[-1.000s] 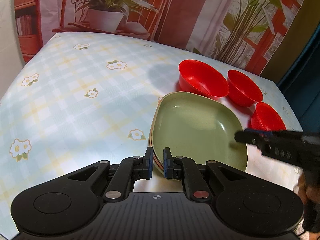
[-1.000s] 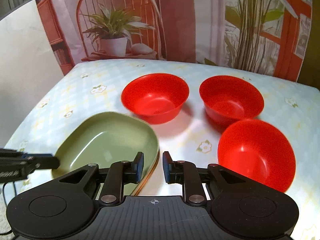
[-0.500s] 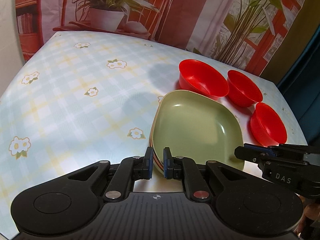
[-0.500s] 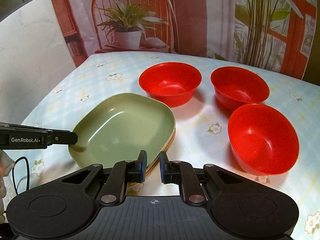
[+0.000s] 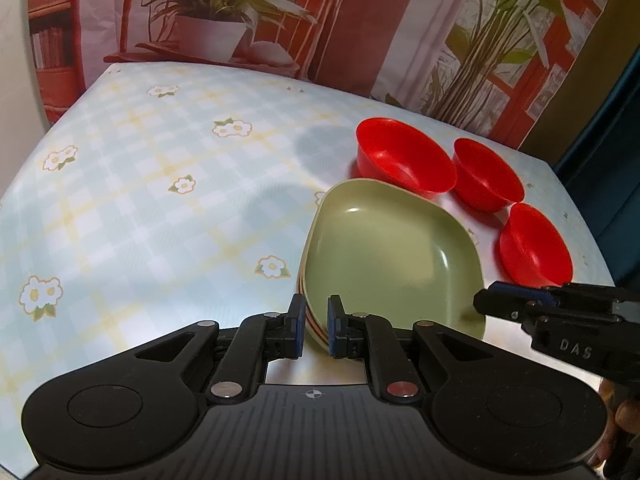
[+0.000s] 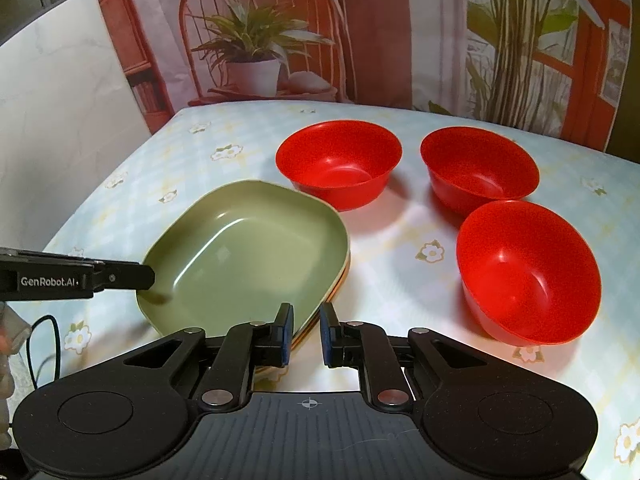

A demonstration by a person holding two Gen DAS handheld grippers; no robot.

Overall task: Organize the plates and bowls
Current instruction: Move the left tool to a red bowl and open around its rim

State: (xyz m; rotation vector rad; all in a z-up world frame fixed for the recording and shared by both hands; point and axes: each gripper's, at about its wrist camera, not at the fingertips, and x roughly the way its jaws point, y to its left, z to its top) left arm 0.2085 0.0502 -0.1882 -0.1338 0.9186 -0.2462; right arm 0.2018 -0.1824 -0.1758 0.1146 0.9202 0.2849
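Checked blue-and-yellow cloth with daisies covers the worktop (image 5: 160, 208) under us. Our left hand-held gripper (image 5: 313, 326), angled down, is clamped on the near rim of the stacked plates; the green top plate (image 5: 388, 256) is square with rounded corners, orange and cream edges showing beneath. Our right hand-held gripper (image 6: 305, 334) hangs tilted over the stack's right corner, its jaws opening with only a narrow gap and nothing pinched between them. Three glossy red bowls (image 6: 340, 162) (image 6: 480, 170) (image 6: 528, 270) stand upright just right of the stack.
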